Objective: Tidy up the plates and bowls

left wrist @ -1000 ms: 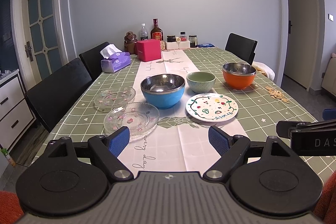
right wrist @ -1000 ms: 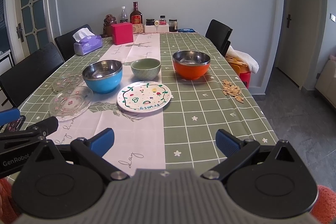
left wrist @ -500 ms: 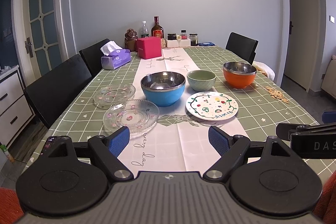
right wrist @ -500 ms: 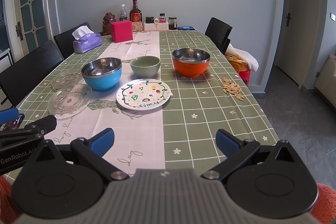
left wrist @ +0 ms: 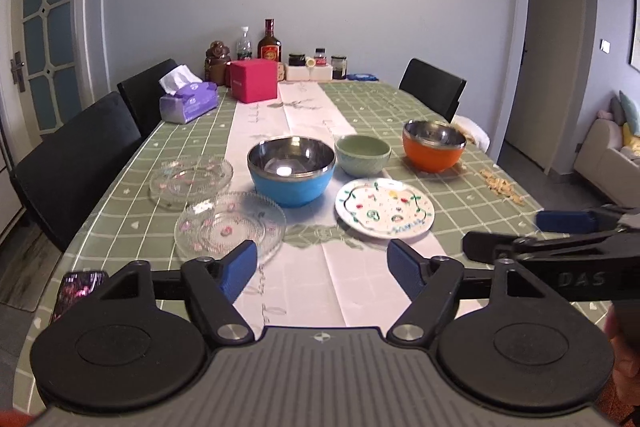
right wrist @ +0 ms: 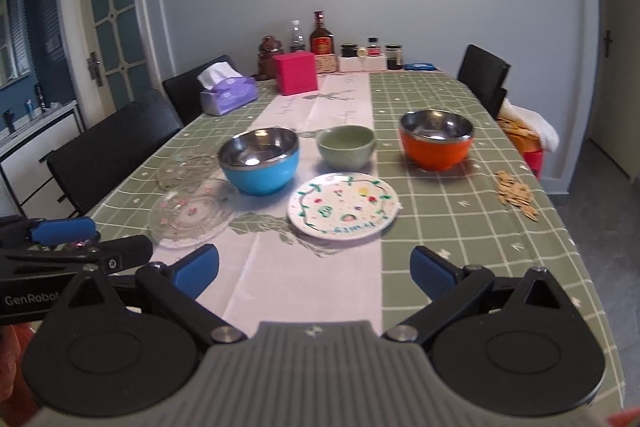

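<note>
While both grippers hover spread wide and empty, the dishes sit untouched on the table.
Left wrist: left gripper faces two glass plates, blue bowl, painted plate. Right wrist: right gripper faces green bowl, orange bowl.

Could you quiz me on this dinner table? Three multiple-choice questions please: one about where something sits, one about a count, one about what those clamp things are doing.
1. Where is the green bowl?
A. Between the blue bowl and the orange bowl
B. Stacked inside another bowl
C. On the painted plate

2. How many clear glass plates lie on the table?
A. One
B. Two
C. Four

3. What are the left gripper and the right gripper doing?
A. Both open, holding nothing
B. Each clamping a bowl
C. One gripping a plate

Answers: 1 A, it stands alone between them. 2 B, the near glass plate and the far glass plate. 3 A, the jaws gape with only tablecloth between them.
</note>
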Available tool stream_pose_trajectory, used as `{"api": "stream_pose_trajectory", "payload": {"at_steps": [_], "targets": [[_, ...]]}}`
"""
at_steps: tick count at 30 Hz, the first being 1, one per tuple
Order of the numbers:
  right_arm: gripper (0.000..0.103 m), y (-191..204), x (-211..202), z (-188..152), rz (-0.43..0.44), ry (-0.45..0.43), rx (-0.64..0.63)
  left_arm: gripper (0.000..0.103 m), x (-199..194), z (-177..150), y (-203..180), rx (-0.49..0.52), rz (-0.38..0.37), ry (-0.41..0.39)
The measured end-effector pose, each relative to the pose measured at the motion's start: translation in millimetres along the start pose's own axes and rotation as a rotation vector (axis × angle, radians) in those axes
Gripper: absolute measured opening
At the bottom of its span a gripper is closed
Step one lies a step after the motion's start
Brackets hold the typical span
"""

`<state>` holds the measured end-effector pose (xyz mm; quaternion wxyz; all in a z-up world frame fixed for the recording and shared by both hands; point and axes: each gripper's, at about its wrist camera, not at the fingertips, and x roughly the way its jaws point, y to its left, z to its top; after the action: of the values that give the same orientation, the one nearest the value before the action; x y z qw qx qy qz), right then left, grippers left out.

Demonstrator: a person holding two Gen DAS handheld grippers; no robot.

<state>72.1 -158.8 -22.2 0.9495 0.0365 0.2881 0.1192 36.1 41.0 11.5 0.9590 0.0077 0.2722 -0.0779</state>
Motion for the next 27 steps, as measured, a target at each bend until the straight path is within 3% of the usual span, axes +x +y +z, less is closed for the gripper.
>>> {"api": "stream_pose_trajectory", "payload": {"at_steps": [1, 6, 8, 11, 14, 18, 22, 27], "targets": [[0.087, 3, 6, 3, 0.011, 0.011, -0.004, 0.082, 2, 4, 4, -0.002, -0.005, 0.0], [0.072, 20, 42, 20, 0.119, 0.074, -0.007, 0.073, 27, 27, 38, -0.023, -0.02, 0.032], [0.067, 27, 60, 26, 0.146, 0.09, -0.01, 0.065, 43, 34, 55, -0.057, -0.026, 0.072], [0.055, 36, 93, 33, 0.174, 0.124, -0.001, 0.064, 72, 36, 80, -0.068, -0.057, 0.14], [0.053, 41, 123, 35, 0.2, 0.143, 0.015, 0.062, 104, 34, 109, -0.13, -0.078, 0.23], [0.053, 44, 166, 38, 0.245, 0.217, 0.064, 0.062, 137, 32, 141, -0.176, -0.014, 0.279], [0.029, 44, 201, 43, 0.277, 0.289, 0.12, 0.053, 165, 31, 173, -0.204, 0.027, 0.297], [0.029, 45, 232, 45, 0.262, 0.315, 0.155, 0.052, 194, 24, 197, -0.256, 0.021, 0.347]]}}
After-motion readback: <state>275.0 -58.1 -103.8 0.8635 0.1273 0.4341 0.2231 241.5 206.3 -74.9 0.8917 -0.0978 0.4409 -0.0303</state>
